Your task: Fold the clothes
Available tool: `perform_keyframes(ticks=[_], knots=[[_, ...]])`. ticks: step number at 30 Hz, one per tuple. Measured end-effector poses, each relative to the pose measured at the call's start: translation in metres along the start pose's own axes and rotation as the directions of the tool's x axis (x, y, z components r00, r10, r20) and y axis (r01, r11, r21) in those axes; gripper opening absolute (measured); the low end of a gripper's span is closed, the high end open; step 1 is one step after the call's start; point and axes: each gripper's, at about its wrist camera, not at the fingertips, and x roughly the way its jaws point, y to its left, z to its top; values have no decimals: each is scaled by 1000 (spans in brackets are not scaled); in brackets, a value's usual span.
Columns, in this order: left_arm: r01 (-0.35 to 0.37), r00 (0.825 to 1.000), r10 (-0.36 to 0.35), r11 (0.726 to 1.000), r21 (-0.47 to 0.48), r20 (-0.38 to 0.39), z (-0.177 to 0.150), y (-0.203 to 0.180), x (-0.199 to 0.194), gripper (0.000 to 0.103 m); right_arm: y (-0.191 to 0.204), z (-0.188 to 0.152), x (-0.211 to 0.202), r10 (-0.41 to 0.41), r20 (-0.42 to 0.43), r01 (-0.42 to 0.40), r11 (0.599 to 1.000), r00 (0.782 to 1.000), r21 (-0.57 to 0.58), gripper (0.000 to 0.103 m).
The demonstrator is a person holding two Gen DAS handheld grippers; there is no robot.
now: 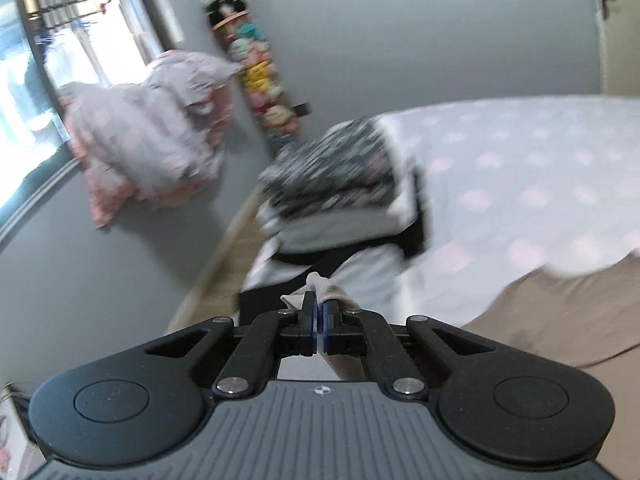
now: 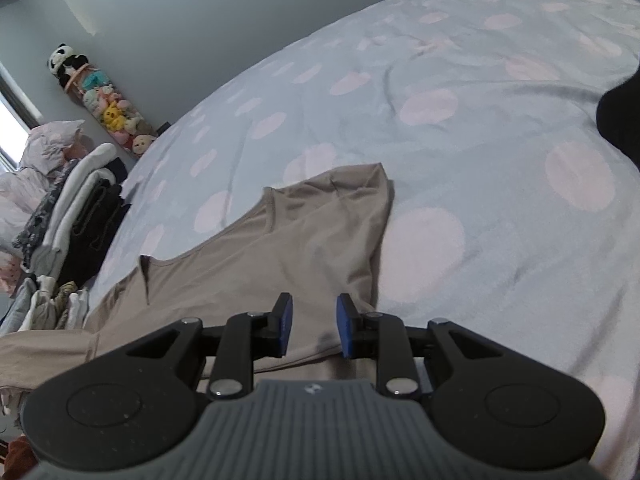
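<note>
Left gripper (image 1: pixel 319 312) pinches soft beige shirt (image 2: pixel 280 248) hem; right gripper (image 2: pixel 313 326) gapes above it.

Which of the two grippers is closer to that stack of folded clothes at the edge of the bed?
Left. The left gripper, shut on a fold of cloth, sits just before the stack of folded clothes. The right gripper hovers open over the beige shirt, the stack well off to its left.

Left gripper (image 1: pixel 319 312) jaws pinched together, seemingly on cloth, right gripper (image 2: pixel 314 320) jaws parted, angled downward
</note>
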Motion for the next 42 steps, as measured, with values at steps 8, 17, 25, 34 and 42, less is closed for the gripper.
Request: perform_keyframes(ticks=[8,17,25,34,42], knots=[[263,963,-263,965,-5,51,75,-78,-50,3,2,1,-15,-58,62,62,995,996,-72,31],[554,832,-554,832,-16,-34,98,-187,-33,2,-11,15,-27,-4,90,2,1000,996,14,35],[678,718,-663,735,-2,-213,71,-313,46,2,-12,27,-24,-56,98,55,998,994,13,37],[756,598,-715,653,-43,-362,37,-434,129,4,-18,37,-13,-117,65,118,993,991,-10,37],[816,495,-745,576,-57,-447,8,-442,142,38,-18,38,-2,-135,37,136,991,990,-12,37]])
